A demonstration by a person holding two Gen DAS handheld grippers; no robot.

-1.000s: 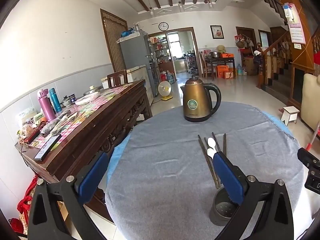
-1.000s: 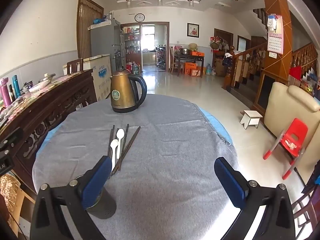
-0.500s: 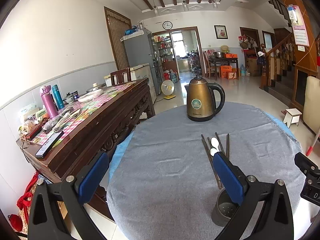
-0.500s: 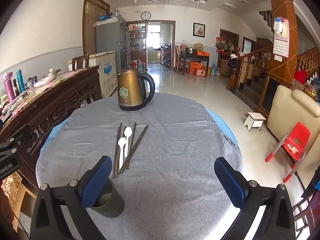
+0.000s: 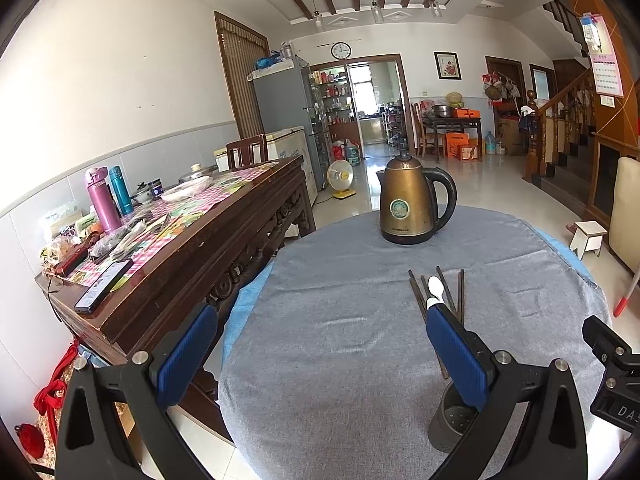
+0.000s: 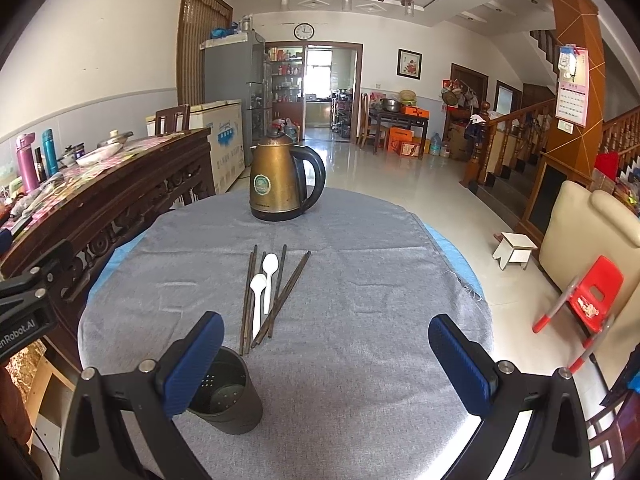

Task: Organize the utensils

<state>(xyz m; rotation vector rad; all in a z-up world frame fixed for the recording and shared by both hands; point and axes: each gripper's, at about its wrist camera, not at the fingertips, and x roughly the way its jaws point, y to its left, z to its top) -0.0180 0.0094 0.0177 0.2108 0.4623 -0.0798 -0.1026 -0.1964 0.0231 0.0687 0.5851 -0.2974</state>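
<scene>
Presently two spoons [image 6: 264, 284], four chopsticks [image 6: 280, 296], one holder [image 6: 226, 394]; left claw [image 5: 320, 356] and right claw [image 6: 328, 364] spread, empty.

A plain grey cloth [image 6: 360, 280] covers the round surface, with a light blue layer [image 6: 452, 248] showing at its edge. The kettle [image 6: 280, 184] is bronze-gold with a black handle and a green round badge. Two spoons [image 6: 266, 280] are white; the chopsticks [image 6: 288, 292] are dark brown. The holder [image 6: 228, 396] is dark grey, its inside dotted with holes. Both grippers carry blue pads [image 6: 460, 364] on black frames.
</scene>
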